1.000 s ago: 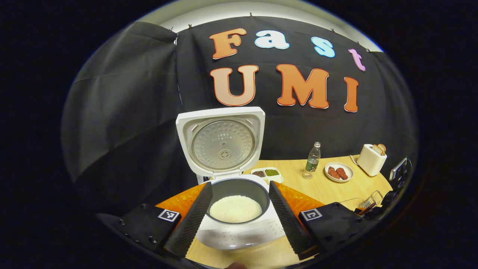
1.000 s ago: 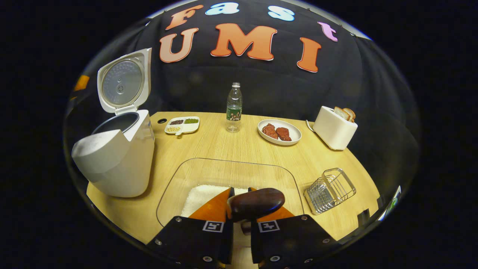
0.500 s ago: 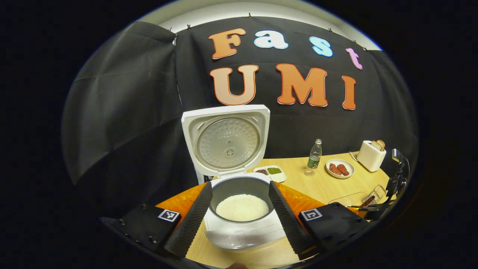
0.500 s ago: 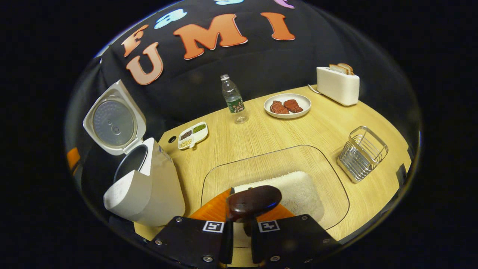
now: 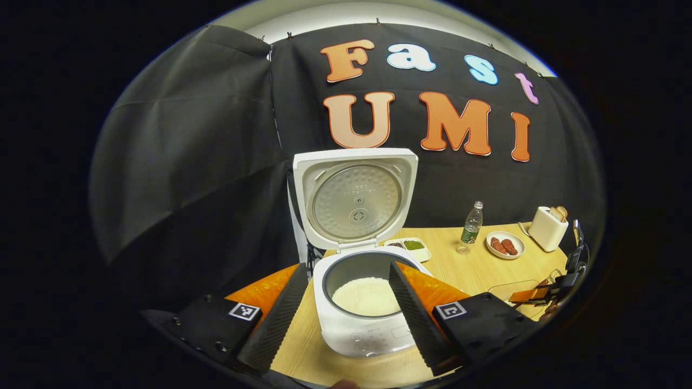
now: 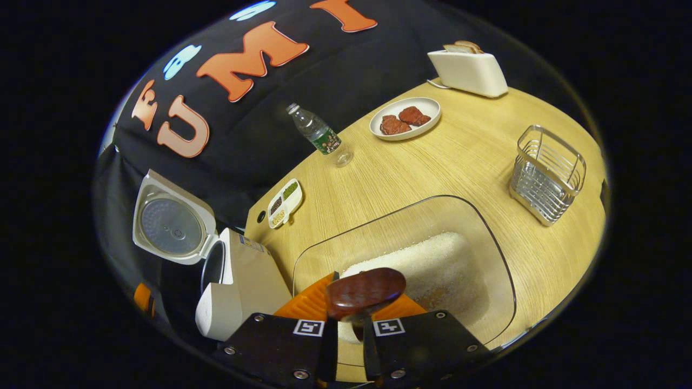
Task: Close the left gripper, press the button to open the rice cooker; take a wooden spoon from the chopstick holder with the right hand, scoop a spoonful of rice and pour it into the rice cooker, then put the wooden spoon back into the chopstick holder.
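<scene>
the right gripper [image 6: 346, 302] pinches the spoon [image 6: 365, 290] by its handle, both fingers pressed on it, the bowl of the spoon just above the near end of the clear tray [image 6: 486, 254], over the rice [image 6: 432, 265] heaped in it. the cooker [image 6: 238, 281] stands left of the tray, lid [image 6: 172, 219] up. right of the tray, well apart, sits the wire holder [image 6: 547, 173]. beyond the tray lie a small divided dish [image 6: 285, 202], a bottle [image 6: 319, 135], a plate [image 6: 405, 119] and a toaster [image 6: 467, 70]. the left gripper [image 5: 346, 319] is spread wide, one finger either side of the cooker [image 5: 370, 302] without touching it; white rice [image 5: 366, 296] fills the pot's bottom, and the lid [image 5: 357, 200] stands upright behind.
</scene>
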